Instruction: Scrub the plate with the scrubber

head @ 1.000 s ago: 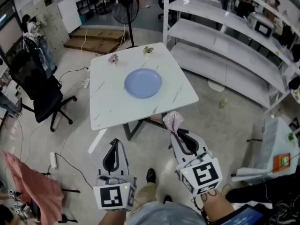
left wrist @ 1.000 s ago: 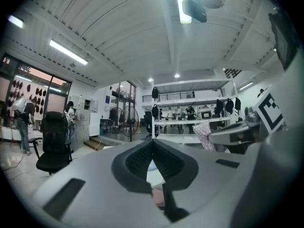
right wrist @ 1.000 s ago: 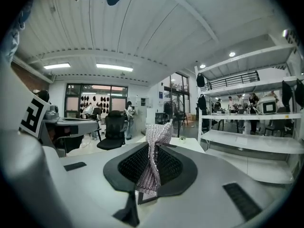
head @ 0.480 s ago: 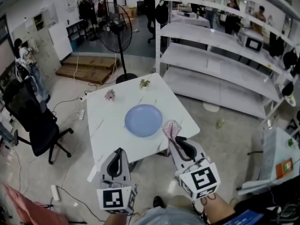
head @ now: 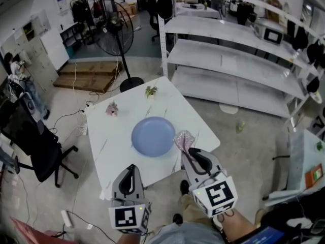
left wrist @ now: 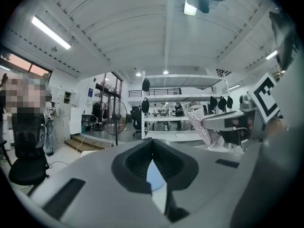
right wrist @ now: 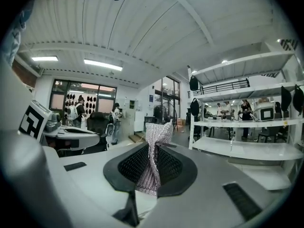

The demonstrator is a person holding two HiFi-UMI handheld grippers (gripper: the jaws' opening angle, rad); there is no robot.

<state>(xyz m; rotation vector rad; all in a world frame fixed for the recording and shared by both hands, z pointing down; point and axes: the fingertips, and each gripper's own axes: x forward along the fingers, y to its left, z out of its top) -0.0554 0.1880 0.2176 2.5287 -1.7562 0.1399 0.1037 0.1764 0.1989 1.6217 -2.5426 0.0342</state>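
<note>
A round blue plate (head: 153, 136) lies in the middle of a white marble-look table (head: 106, 141). My right gripper (head: 188, 152) hangs above the table's near right edge, shut on a silvery pink mesh scrubber (head: 184, 138) that sticks out past its tips beside the plate's right rim. In the right gripper view the scrubber (right wrist: 154, 156) stands pinched between the black pads. My left gripper (head: 130, 173) is over the table's near edge, shut with nothing in it; in the left gripper view a sliver of the plate (left wrist: 154, 177) shows below its closed tips (left wrist: 152, 141).
Two small potted plants (head: 111, 108) (head: 151, 91) stand at the table's far side. A pedestal fan (head: 114, 27) and a wooden pallet (head: 84, 75) are beyond it, a black office chair (head: 30, 146) to the left, and white shelving (head: 238, 60) to the right.
Both grippers have come forward from over the floor to the table's near edge. The scrubber is now close beside the plate. Neither grip has changed.
</note>
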